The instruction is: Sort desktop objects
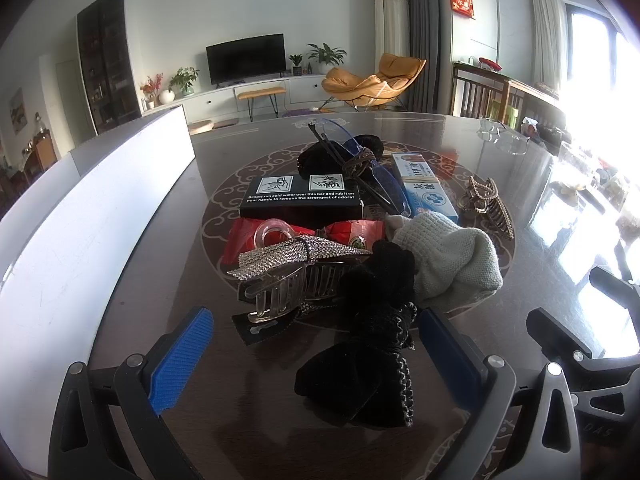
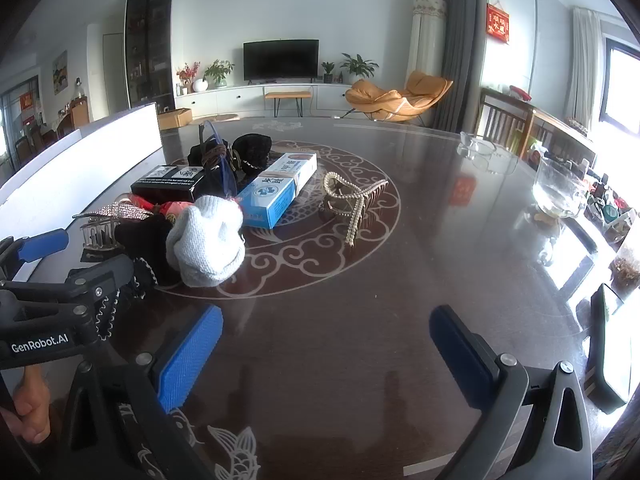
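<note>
Right wrist view showed bare counter [image 2: 400,288] ahead of the spread, empty right claw [image 2: 326,356]; clutter sat at ten o'clock. A blue-and-white box [image 2: 276,188] ran lengthwise toward one o'clock. Left claw [image 1: 316,356], also spread, straddled a black velvet bow [image 1: 360,384] without pinching.

From your left gripper's view, a velvet bow [image 1: 360,384] lies nearest on the table [image 1: 168,264], between the spread fingers. Behind it to the left sits a rhinestone claw clip [image 1: 288,276], to the right a knitted bundle [image 1: 448,256]. A boxed soap bar [image 1: 300,196] lies behind the clip, with a long carton [image 1: 424,188] to its right. Right of the carton, a pearl claw clip [image 1: 486,204] sits apart. A board [image 1: 80,216] runs along the left edge.
</note>
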`<state>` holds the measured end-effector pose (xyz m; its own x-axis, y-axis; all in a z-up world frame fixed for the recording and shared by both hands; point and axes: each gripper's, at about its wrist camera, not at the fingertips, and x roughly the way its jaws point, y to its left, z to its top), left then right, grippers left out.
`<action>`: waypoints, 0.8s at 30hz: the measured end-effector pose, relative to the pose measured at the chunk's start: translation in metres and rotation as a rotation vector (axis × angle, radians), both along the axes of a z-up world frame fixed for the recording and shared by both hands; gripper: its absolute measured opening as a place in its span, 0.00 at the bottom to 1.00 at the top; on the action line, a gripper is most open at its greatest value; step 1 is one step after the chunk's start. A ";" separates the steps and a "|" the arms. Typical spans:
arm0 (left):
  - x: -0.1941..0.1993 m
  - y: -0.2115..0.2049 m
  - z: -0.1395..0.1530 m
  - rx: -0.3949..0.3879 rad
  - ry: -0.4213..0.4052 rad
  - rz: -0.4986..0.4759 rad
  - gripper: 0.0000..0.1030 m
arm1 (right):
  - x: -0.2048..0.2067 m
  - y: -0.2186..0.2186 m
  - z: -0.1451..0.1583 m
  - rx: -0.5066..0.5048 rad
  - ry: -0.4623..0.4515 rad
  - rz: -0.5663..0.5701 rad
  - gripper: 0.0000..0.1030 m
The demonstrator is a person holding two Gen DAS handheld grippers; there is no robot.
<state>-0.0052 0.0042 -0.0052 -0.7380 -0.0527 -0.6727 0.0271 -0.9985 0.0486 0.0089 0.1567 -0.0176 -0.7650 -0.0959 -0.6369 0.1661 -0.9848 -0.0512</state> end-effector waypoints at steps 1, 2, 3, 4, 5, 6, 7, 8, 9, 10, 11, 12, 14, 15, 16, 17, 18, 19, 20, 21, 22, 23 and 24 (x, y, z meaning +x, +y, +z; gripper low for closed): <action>0.000 0.000 0.000 0.001 0.000 0.000 1.00 | 0.000 0.000 0.000 0.000 0.000 0.000 1.00; 0.000 0.000 0.000 0.000 0.000 0.001 1.00 | 0.000 0.000 0.000 0.000 0.000 0.000 1.00; 0.000 0.000 0.000 0.000 0.000 0.001 1.00 | 0.000 0.000 0.000 0.000 0.000 0.000 1.00; 0.000 0.000 0.000 0.000 0.000 0.000 1.00 | 0.000 0.000 0.000 0.000 0.000 0.000 1.00; 0.000 0.000 0.000 0.000 0.000 0.001 1.00 | 0.000 0.000 0.000 0.000 0.000 0.000 1.00; 0.000 0.000 0.000 0.000 0.000 0.000 1.00 | 0.000 0.000 0.000 0.000 0.000 0.000 1.00; 0.000 0.000 0.000 0.001 0.000 0.000 1.00 | 0.000 0.000 0.000 0.000 0.000 0.000 1.00; 0.000 0.000 0.000 0.000 0.000 0.001 1.00 | 0.000 0.000 0.000 0.000 0.000 0.000 1.00; 0.000 0.000 0.000 0.000 -0.001 0.001 1.00 | 0.000 0.000 0.000 0.001 0.000 0.000 1.00; 0.000 0.000 0.000 0.001 -0.001 0.001 1.00 | 0.000 0.000 0.000 0.001 0.000 0.001 1.00; 0.000 0.000 0.000 0.001 0.000 0.000 1.00 | 0.000 0.000 0.000 0.002 -0.001 0.001 1.00; 0.000 0.000 0.000 0.001 0.000 0.000 1.00 | 0.000 0.000 0.000 0.003 0.000 0.000 1.00; 0.000 0.000 0.000 0.000 -0.001 0.001 1.00 | 0.000 0.000 0.000 0.002 -0.001 0.001 1.00; 0.000 0.000 0.000 0.001 0.000 0.001 1.00 | 0.000 0.000 0.000 0.003 -0.002 0.001 1.00; 0.000 0.000 0.000 0.000 0.000 0.001 1.00 | 0.000 0.000 0.000 0.004 -0.002 0.002 1.00; 0.000 0.000 0.000 0.000 0.000 0.001 1.00 | 0.000 0.000 0.000 0.004 -0.002 0.002 1.00; 0.000 0.000 0.000 0.001 0.000 0.001 1.00 | 0.000 0.000 -0.001 0.005 -0.003 0.002 1.00; 0.000 0.000 0.000 0.001 0.000 0.001 1.00 | 0.001 0.000 -0.001 0.007 -0.003 0.002 1.00; 0.000 0.000 0.000 0.001 -0.001 0.002 1.00 | 0.001 0.000 -0.001 0.008 -0.003 0.003 1.00; 0.000 0.000 0.000 0.001 -0.001 0.001 1.00 | 0.001 0.000 -0.001 0.008 -0.004 0.003 1.00; 0.000 0.000 0.000 0.001 -0.001 0.002 1.00 | 0.001 0.000 -0.001 0.009 -0.004 0.003 1.00; 0.000 0.000 0.000 0.001 0.000 0.002 1.00 | 0.001 0.000 -0.001 0.009 -0.004 0.003 1.00; 0.000 0.000 0.000 0.001 0.000 0.002 1.00 | 0.001 0.000 -0.001 0.009 -0.004 0.003 1.00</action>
<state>-0.0053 0.0040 -0.0052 -0.7377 -0.0533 -0.6731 0.0287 -0.9985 0.0476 0.0099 0.1568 -0.0186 -0.7618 -0.0925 -0.6411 0.1697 -0.9837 -0.0598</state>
